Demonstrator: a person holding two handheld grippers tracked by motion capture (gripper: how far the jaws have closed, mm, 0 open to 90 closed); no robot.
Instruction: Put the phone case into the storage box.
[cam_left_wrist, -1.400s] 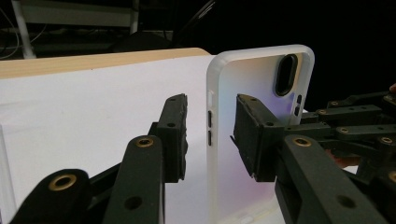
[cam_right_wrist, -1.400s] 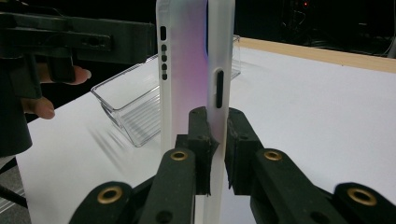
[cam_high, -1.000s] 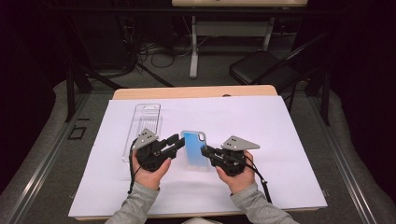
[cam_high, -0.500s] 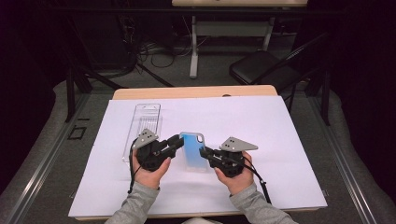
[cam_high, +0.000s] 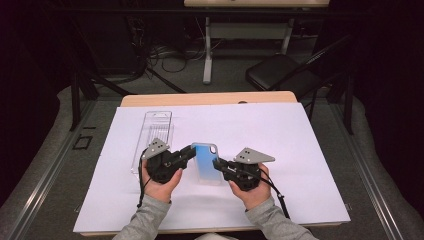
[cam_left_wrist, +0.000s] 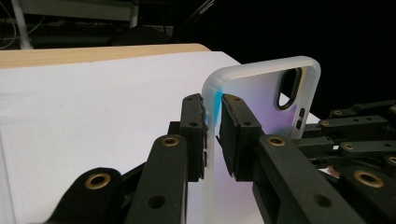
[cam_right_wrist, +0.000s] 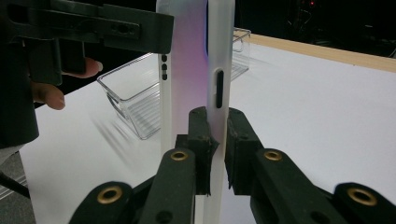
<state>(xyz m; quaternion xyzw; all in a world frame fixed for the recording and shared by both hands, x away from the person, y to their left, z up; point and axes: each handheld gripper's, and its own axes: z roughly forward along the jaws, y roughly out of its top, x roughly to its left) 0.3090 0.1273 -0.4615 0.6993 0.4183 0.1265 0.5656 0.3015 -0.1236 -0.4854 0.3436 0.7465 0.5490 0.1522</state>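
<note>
My left hand-held gripper (cam_left_wrist: 213, 105) has just closed onto the phone case (cam_high: 206, 161); the right hand-held gripper (cam_right_wrist: 216, 122) pinches its opposite rim. I should squeeze evenly and avoid twisting.

Frosted plastic phone case (cam_high: 207, 161) between my matt black grippers, over white paper.

The case looks like soft, translucent plastic with a milky matt rim and a smooth back that shades from blue to pale violet. The jaws of my left gripper (cam_left_wrist: 212, 135) and my right gripper (cam_right_wrist: 215, 147) are dull black plastic with brass-coloured metal rivets; the plate on each is flat grey metal. The sheet (cam_high: 300, 150) under them is smooth matt white paper on a pale wooden table (cam_high: 210, 98). The tray (cam_right_wrist: 135, 93) is clear, glossy, ribbed plastic. My sleeves (cam_high: 145, 222) are grey knit cloth.
</note>
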